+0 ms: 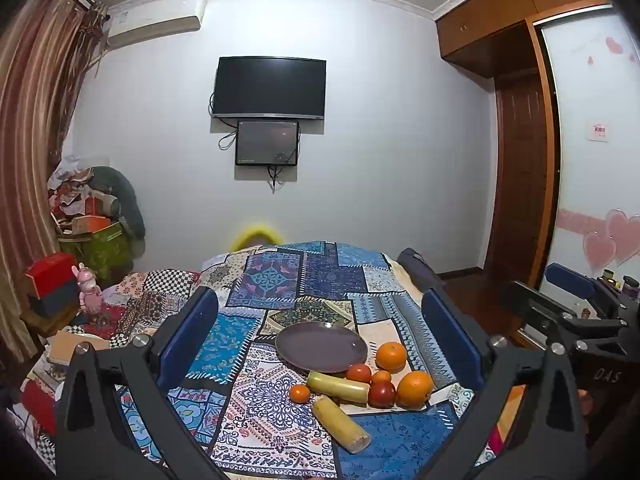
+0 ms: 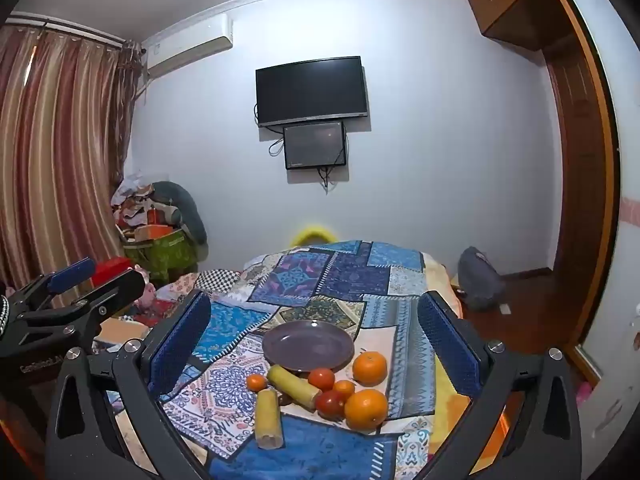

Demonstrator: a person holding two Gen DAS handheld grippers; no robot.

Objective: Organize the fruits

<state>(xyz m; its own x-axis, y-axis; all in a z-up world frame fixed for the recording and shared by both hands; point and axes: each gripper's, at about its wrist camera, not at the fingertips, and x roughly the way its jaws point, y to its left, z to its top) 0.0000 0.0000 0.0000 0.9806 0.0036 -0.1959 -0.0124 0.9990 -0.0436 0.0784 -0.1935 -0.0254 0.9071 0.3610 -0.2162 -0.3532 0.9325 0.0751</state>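
Left wrist: hand-held gripper (image 1: 320, 344) wide, empty.

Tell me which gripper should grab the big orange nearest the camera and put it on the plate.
Probably the right gripper. The near orange lies on the right of the pile, toward that side, and the plate sits straight ahead. The left gripper is also open, but the corn lies in its way.

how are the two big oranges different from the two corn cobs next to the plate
The oranges are round and deep orange; the corn cobs are long, pale yellow cylinders lying on their sides. The oranges sit on the right of the pile, the cobs on its left. One cob's end touches the plate rim; neither orange does. All four rest on the patchwork cloth, off the plate.
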